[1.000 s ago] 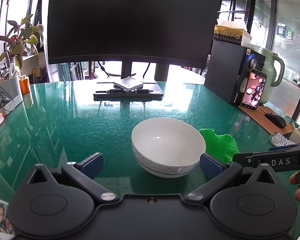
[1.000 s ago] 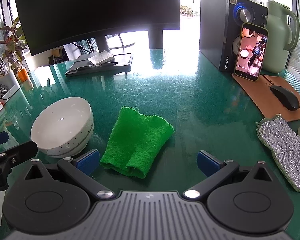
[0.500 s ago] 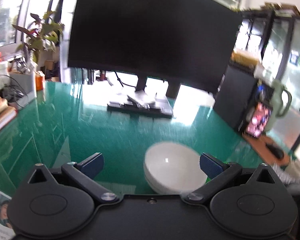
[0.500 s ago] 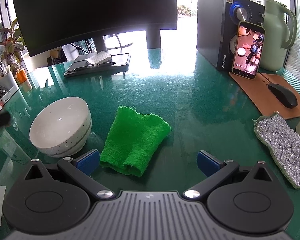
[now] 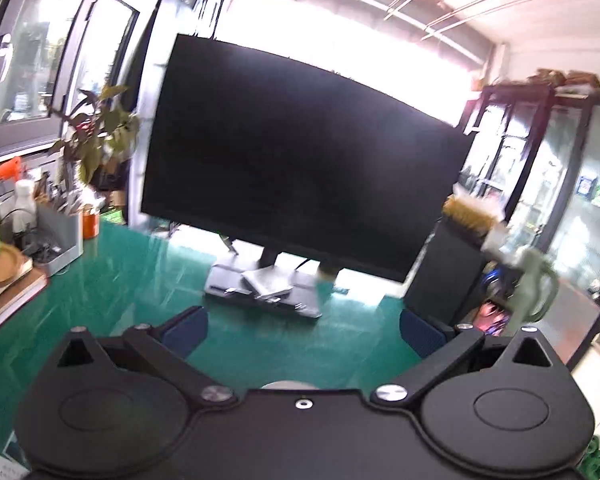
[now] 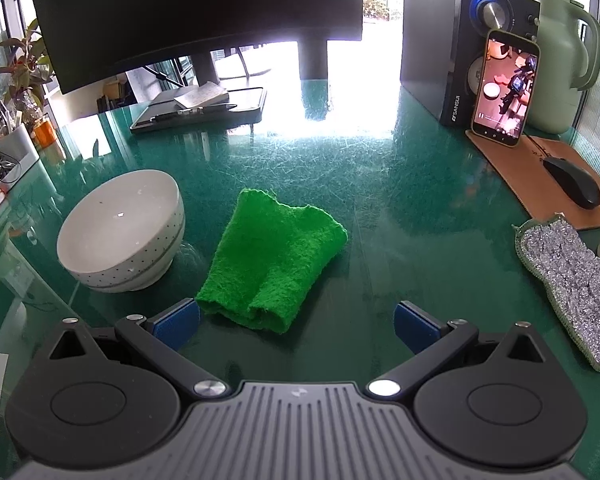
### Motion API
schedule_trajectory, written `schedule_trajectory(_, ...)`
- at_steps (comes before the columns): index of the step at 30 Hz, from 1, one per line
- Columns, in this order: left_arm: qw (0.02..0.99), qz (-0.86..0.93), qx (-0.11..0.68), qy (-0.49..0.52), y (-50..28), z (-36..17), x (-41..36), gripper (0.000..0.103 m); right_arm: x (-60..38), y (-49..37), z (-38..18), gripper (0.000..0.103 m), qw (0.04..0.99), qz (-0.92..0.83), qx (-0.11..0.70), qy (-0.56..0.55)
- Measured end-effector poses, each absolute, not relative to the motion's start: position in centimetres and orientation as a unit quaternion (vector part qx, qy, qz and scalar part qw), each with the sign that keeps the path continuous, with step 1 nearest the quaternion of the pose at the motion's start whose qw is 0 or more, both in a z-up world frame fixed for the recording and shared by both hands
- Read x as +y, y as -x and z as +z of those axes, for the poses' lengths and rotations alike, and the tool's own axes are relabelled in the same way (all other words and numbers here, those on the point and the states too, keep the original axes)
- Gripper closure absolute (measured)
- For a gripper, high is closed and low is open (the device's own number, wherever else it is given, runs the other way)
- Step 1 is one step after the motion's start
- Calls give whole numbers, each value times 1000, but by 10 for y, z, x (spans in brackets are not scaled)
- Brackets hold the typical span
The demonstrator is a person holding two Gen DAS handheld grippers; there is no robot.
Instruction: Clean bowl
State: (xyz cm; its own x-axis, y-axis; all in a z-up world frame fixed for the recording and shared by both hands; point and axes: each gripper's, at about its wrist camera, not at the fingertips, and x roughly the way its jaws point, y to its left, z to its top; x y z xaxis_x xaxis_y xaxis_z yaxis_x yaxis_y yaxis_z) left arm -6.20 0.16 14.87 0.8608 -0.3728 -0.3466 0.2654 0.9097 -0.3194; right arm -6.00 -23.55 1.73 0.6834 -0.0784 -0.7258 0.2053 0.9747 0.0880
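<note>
A white bowl (image 6: 120, 236) with small dots stands upright and empty on the green glass table (image 6: 380, 184), left of a folded green cloth (image 6: 272, 268). My right gripper (image 6: 296, 320) is open and empty, low over the table, with the cloth's near end between its fingertips. My left gripper (image 5: 304, 326) is open and empty, raised and tilted up toward the monitor; only a sliver of the bowl's rim (image 5: 286, 385) shows below it.
A big black monitor (image 5: 300, 176) stands at the back with a tablet and pen (image 6: 200, 108) under it. A silver scouring pad (image 6: 572, 276), mouse (image 6: 574, 182), phone (image 6: 504, 88), speaker and green kettle (image 6: 560, 52) are on the right. Plant and books are on the left.
My left gripper has lifted and tilted upward, so the bowl has dropped almost out of its view. My right gripper has edged slightly forward toward the cloth.
</note>
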Motion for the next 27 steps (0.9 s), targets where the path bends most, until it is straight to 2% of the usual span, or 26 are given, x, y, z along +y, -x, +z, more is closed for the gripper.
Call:
schedule_trajectory(10,946,-185,189,188,60,165,-4,0,-234,59,18,0,914,-73,392,-80)
schedule_trajectory(18,944,-204,186,182,62,166,-13,0,-235,59,20,0,917,-76,384,-77)
schedule_trajectory(24,951,-197,187,145,53,132,-5,0,-237,55,20,0,920,-80,376,-72)
schedule_trajectory(27,952,-160,223,138,40,96,5,0,-242,52,23,0,922,-85,371,-69)
